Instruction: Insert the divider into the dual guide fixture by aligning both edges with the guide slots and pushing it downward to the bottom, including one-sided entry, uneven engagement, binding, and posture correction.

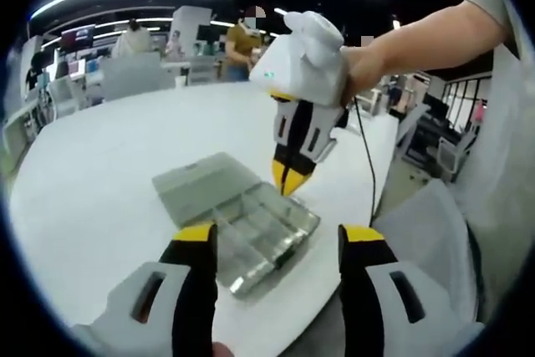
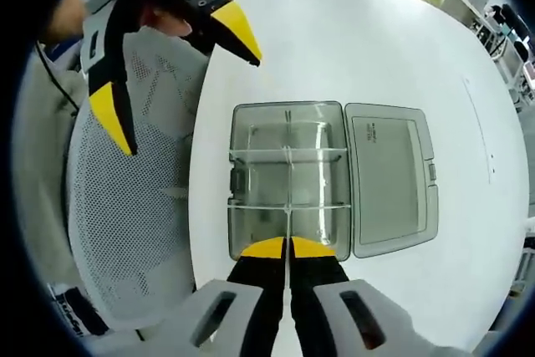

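The right gripper (image 2: pixel 288 248) hangs directly above the clear plastic box (image 2: pixel 288 177), which lies open on the white table (image 2: pixel 351 39) with its lid (image 2: pixel 391 177) folded flat to one side. The jaws of this gripper are pressed together, and a thin clear sheet, most likely the divider (image 2: pixel 287 206), runs straight out from between the yellow tips along the middle of the box. So the divider seems to be clamped at its upper edge, with its long axis along the middle line of the tray, crossing two thin cross walls. The next push should therefore go straight along the jaws, down into the box. The left gripper (image 1: pixel 276 248) has its jaws wide apart and holds nothing; it waits near the table edge, just beside the box (image 1: pixel 238 219), while the right gripper (image 1: pixel 290 175) points its closed tips down onto the far side of the box. The right one is clearly nearer to the work. Because the divider is transparent, its edges are hard to see, and it is not possible to tell whether both edges sit in the guide slots or how deep it has gone.
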`<state>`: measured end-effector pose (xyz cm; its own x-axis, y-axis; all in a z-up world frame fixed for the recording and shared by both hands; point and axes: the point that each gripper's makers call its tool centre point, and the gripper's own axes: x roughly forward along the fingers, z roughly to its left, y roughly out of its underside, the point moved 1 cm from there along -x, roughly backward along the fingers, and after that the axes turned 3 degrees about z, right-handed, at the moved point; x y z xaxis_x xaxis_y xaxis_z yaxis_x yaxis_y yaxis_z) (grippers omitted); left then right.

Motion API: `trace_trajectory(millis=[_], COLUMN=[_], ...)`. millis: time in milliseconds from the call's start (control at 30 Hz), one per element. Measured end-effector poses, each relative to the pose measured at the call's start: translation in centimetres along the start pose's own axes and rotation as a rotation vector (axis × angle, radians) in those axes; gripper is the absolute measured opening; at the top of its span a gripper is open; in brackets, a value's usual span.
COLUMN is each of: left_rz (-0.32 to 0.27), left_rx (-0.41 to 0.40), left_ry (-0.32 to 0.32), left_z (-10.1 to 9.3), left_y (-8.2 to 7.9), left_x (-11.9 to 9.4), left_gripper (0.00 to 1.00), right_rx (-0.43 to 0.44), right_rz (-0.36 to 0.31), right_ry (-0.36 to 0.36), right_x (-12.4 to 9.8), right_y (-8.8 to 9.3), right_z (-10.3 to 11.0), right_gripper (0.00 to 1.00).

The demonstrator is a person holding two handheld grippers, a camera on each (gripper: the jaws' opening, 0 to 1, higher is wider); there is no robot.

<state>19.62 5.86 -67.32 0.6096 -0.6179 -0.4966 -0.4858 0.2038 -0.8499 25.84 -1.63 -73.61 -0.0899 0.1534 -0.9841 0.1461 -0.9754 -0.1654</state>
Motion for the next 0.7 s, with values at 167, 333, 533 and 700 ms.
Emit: trace_trajectory(millis=[167, 333, 533, 700], left_rz=[0.0, -0.001, -0.001, 0.001], left_rx=[0.001, -0.002, -0.002, -0.001], left_ry=[0.0, 0.0, 0.001, 0.002], left_z=[0.0, 0.01, -0.12, -0.27], left_y=[0.02, 0.07, 0.19, 0.21], left_x=[-0.05, -0.04, -0.07, -0.11], left_gripper=[0.56, 0.56, 0.56, 0.56], right_rx=[0.009, 0.006, 0.014, 0.016], right_rz=[-0.002, 0.001, -0.006, -0.007], right_ry=[-0.004, -0.002, -0.004, -0.003], right_x=[0.18, 0.43, 0.73, 1.02], right_y=[0.03, 0.01, 0.18, 0.25], right_z=[0.04, 0.12, 0.13, 0.14], right_gripper=[0.0, 0.0, 0.0, 0.0])
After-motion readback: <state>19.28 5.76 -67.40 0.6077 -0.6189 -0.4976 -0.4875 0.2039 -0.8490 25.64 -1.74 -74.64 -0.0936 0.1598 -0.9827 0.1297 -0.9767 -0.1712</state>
